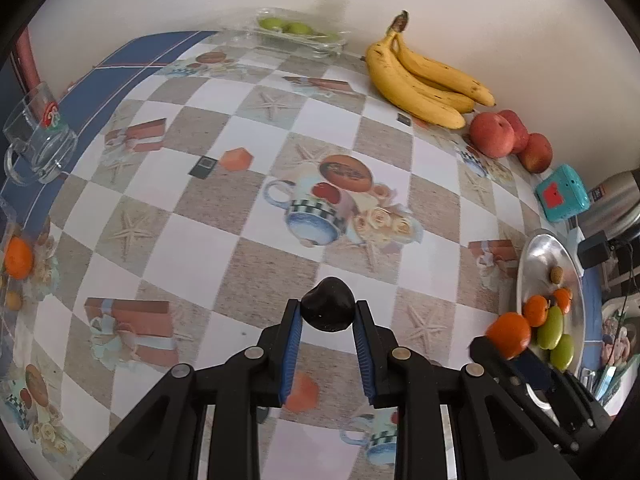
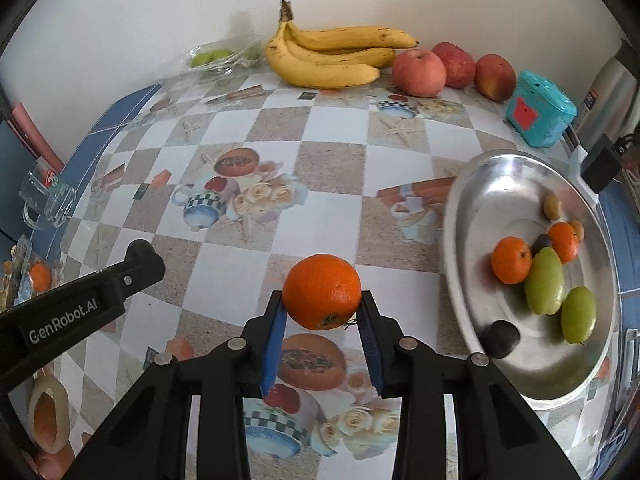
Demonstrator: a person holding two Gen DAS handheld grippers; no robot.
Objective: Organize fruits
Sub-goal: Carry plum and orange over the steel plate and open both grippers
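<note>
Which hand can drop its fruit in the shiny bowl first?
Probably the right. The right gripper holds the orange just beside the metal bowl; the left gripper, with the dark plum, is farther away.

Left wrist view sits behind the left gripper [image 1: 328, 316], low over the patterned table [image 1: 248, 216], facing the back wall. Right wrist view sits behind the right gripper [image 2: 322, 306], similar height, facing the same wall, probably angled a bit more to the right. Both share the bananas [image 1: 420, 76] [image 2: 332, 54], apples [image 1: 508, 138] [image 2: 448, 66], teal box [image 1: 562, 194] [image 2: 540, 110] and metal plate [image 1: 532, 252] [image 2: 472, 216]. Each view catches the other gripper at its edge. Plate is much nearer in the right view.
</note>
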